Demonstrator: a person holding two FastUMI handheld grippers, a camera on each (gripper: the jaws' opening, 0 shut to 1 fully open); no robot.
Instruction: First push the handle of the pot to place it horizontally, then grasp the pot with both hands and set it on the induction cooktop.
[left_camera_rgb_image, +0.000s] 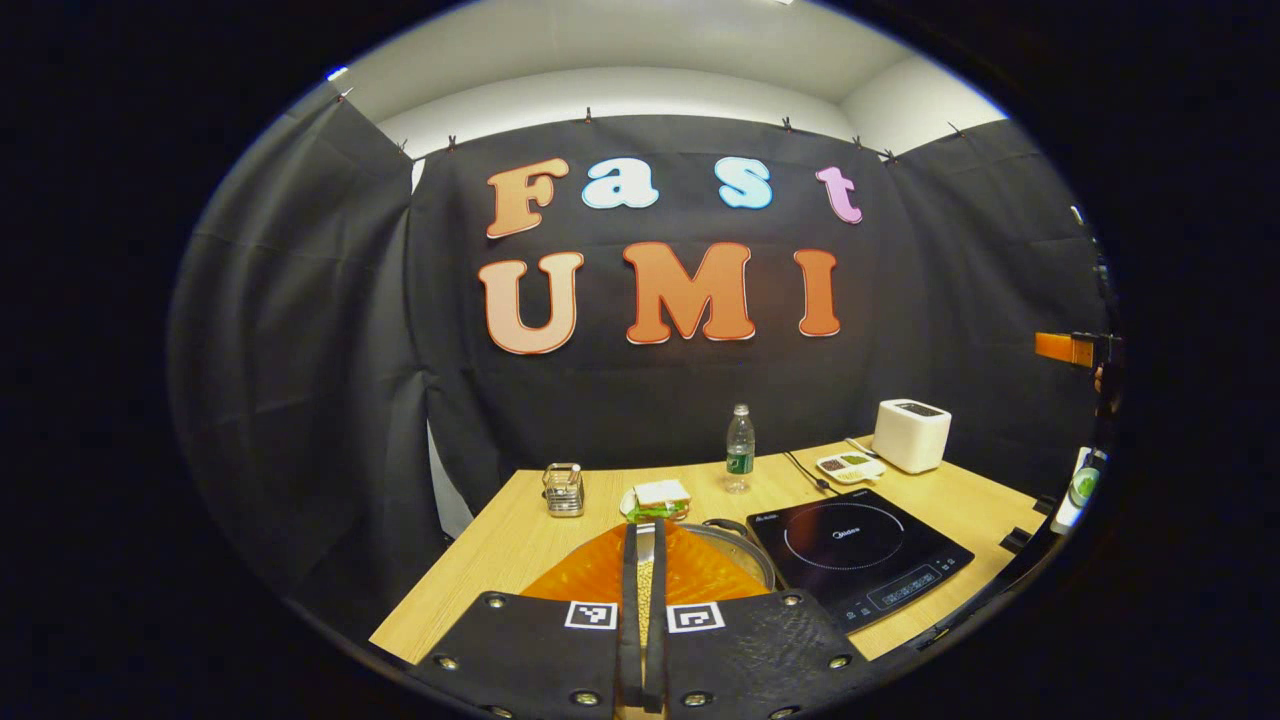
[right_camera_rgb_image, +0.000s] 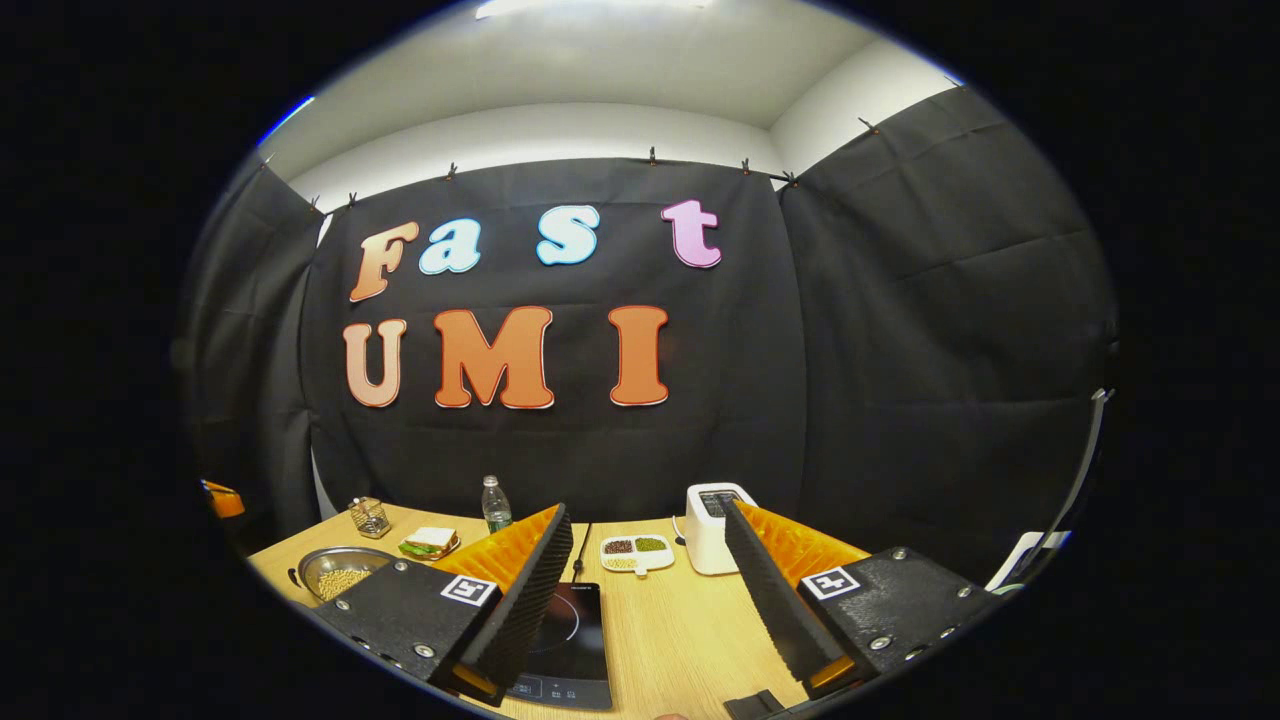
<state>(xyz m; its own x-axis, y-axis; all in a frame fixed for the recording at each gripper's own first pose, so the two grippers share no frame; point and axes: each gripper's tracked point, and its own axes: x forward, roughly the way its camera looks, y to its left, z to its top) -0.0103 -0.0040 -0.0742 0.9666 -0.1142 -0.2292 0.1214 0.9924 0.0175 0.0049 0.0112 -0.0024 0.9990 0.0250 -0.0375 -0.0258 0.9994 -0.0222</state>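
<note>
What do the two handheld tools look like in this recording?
Both match: the left tool and right tool have black plates studded with silver screws. Each plate carries a square black-and-white marker. The fingers are orange, with ribbed black pads on their inner faces.

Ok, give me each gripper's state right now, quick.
Left gripper: shut, fingers nearly together, holding nothing, poised over the pot.
Right gripper: open, jaws wide apart, empty, above the induction cooktop.
</note>
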